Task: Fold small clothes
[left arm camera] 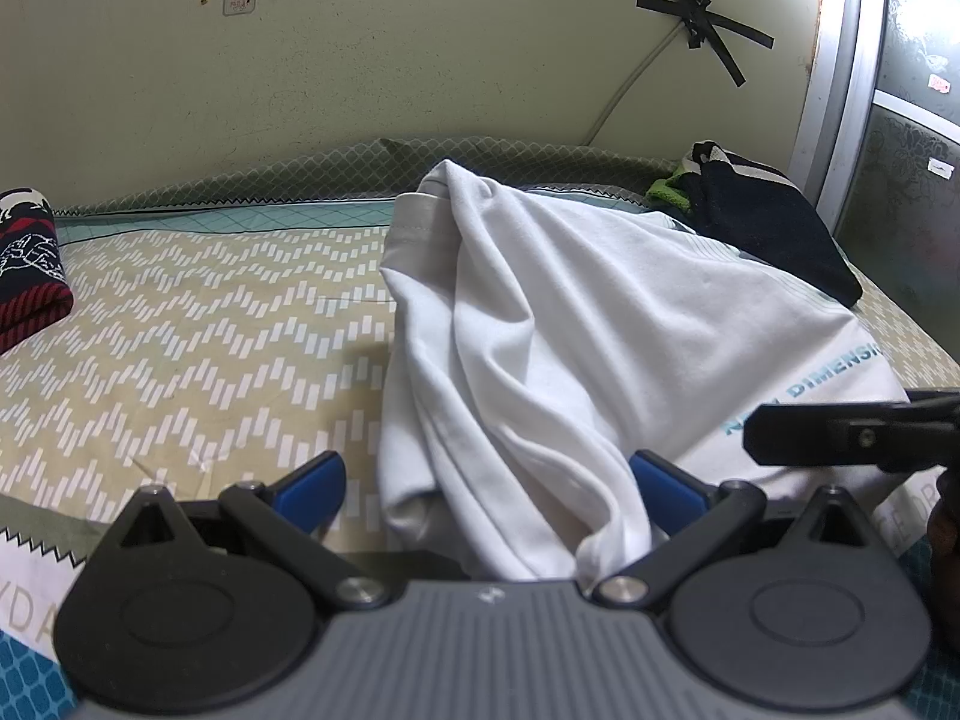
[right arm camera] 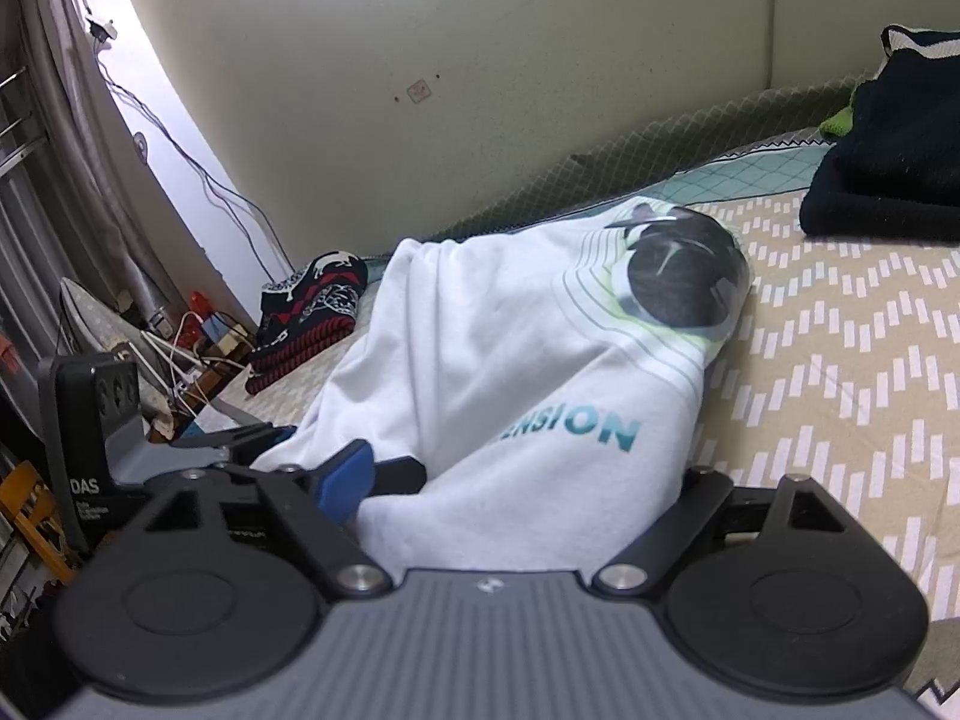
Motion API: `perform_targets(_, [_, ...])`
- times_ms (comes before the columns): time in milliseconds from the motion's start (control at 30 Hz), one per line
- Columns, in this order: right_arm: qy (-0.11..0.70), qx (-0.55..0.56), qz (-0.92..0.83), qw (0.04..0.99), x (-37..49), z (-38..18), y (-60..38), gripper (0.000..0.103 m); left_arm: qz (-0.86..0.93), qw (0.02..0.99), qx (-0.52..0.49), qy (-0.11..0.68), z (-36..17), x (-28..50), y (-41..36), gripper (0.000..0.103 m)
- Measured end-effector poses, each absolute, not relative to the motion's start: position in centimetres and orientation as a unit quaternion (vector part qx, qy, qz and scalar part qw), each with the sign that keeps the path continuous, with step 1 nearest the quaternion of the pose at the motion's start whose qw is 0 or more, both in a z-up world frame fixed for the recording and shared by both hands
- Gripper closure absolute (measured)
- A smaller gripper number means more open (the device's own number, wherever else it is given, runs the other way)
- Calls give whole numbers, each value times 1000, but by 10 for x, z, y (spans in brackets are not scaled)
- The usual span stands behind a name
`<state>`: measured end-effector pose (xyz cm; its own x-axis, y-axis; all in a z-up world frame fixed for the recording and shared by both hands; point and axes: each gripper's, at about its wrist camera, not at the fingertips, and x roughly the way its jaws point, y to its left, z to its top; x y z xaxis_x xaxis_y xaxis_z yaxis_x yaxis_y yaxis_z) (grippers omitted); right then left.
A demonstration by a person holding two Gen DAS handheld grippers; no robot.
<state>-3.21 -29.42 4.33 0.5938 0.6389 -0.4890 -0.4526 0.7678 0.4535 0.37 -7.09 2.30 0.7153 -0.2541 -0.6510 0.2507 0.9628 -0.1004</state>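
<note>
Covering patterned bedsheet (left arm camera: pixel 180 312), white shirt (left arm camera: pixel 540 312), cream wall (left arm camera: pixel 390 60)

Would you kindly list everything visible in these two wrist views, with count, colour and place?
T-shirt: one, white with teal lettering and a dark round print, bunched on the bed between both grippers.
Patterned garment: one, navy, red and white, folded at the bed's left edge.
Dark garment pile: one, navy with white and green showing, far right by the wall.
Bedsheet: one, beige with white zigzag dashes, under everything.
Cable: one, pale, taped to the wall with black tape.
Left gripper: one, black with blue pads, jaws open around the shirt.
Right gripper: one, same colours; shirt drapes over it, grip unclear.
</note>
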Motion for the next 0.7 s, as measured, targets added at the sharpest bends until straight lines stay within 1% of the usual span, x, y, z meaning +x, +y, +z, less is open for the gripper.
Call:
perform_targets(433, [327,138,307,883,-32,43,-293,23,-136,926,-2,352,23,4,-71,0])
perform_targets(700, [327,142,307,882,-32,43,-294,22,-136,926,-2,352,23,3,-70,0])
